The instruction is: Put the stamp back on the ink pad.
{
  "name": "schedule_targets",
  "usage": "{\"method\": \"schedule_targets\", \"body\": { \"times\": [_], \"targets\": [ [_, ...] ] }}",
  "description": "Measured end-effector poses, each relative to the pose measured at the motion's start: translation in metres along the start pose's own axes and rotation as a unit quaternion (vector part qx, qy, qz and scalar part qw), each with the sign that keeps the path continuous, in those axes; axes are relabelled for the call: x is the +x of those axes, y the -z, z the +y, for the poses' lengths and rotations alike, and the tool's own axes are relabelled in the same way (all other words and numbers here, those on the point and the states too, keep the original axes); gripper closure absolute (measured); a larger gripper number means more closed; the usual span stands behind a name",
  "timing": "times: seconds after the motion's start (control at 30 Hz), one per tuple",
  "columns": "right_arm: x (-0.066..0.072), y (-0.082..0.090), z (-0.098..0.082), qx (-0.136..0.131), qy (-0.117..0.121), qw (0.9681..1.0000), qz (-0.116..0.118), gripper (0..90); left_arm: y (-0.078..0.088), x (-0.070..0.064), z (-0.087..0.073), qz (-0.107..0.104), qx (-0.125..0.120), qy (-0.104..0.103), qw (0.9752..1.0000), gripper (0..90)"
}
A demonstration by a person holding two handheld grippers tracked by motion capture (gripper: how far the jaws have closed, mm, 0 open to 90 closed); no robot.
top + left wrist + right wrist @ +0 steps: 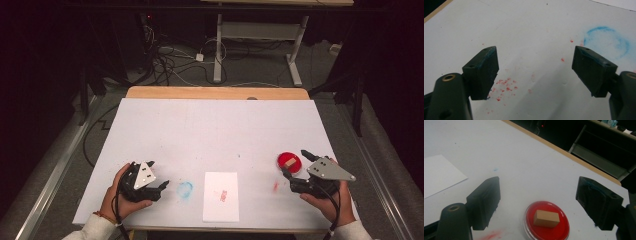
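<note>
A round red ink pad (289,161) lies on the white table (215,125) at the front right, with a small wooden block (289,162) resting on it. My right gripper (296,162) stands open around it from the near side. In the right gripper view the block (546,218) sits on the pad (547,230) just ahead of the wide-apart jaws of this gripper (539,187), touching neither. At the front left my left gripper (159,175) is held low over the table. Its jaws are open with nothing between them (535,57).
A white sheet of paper (221,196) with a faint red mark (223,195) lies at the front centre. A blue ring stain (184,189) and red specks (505,86) mark the table by the left gripper. A red smear (275,186) lies near the pad.
</note>
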State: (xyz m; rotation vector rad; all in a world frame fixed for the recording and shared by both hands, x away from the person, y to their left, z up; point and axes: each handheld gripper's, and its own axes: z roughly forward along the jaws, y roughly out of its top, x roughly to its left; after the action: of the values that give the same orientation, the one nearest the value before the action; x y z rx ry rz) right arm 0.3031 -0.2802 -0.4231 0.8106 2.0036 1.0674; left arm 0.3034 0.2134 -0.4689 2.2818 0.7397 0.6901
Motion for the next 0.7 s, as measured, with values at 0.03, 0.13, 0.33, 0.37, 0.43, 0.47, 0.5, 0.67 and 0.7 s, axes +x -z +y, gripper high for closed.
{"method": "schedule_targets", "body": {
  "times": [0.03, 0.13, 0.33, 0.37, 0.43, 0.47, 0.5, 0.67, 0.7],
  "targets": [
    [0.0, 0.0, -0.002, 0.0, 0.0, 1.0, -0.002, 20.6, 0.0, 0.0, 0.0, -0.001, 0.0, 0.0, 1.0, 20.8],
    [0.001, 0.0, -0.007, 0.005, -0.002, 1.0, -0.004, 20.7, 0.0, -0.001, 0.0, 0.0, -0.003, 0.001, 1.0, 20.8],
    [0.006, 0.003, -0.018, -0.001, -0.008, 1.0, -0.002, 20.9, 0.002, -0.001, 0.0, 0.003, 0.0, -0.002, 1.0, 20.8],
    [0.007, 0.003, -0.02, -0.001, -0.007, 1.0, -0.002, 20.8, 0.002, -0.001, 0.0, 0.003, 0.0, -0.001, 1.0, 20.8],
    [0.01, 0.004, -0.023, -0.002, -0.004, 1.0, -0.002, 20.8, 0.002, -0.002, 0.001, 0.003, -0.001, -0.001, 1.0, 20.9],
    [0.011, 0.004, -0.025, -0.003, -0.004, 1.0, 0.0, 20.8, 0.001, -0.002, 0.001, 0.003, 0.001, -0.003, 1.0, 20.8],
    [0.012, 0.004, -0.026, 0.0, -0.004, 1.0, 0.002, 20.8, 0.001, -0.002, 0.001, 0.004, 0.0, -0.004, 1.0, 20.8],
    [0.016, 0.004, -0.033, 0.008, -0.002, 1.0, 0.005, 20.7, 0.001, -0.003, 0.001, 0.001, 0.001, -0.004, 1.0, 20.8],
    [0.017, 0.004, -0.033, 0.011, -0.001, 0.9999, 0.005, 20.7, 0.001, -0.003, 0.001, 0.001, 0.001, -0.005, 1.0, 20.8]
  ]
}}
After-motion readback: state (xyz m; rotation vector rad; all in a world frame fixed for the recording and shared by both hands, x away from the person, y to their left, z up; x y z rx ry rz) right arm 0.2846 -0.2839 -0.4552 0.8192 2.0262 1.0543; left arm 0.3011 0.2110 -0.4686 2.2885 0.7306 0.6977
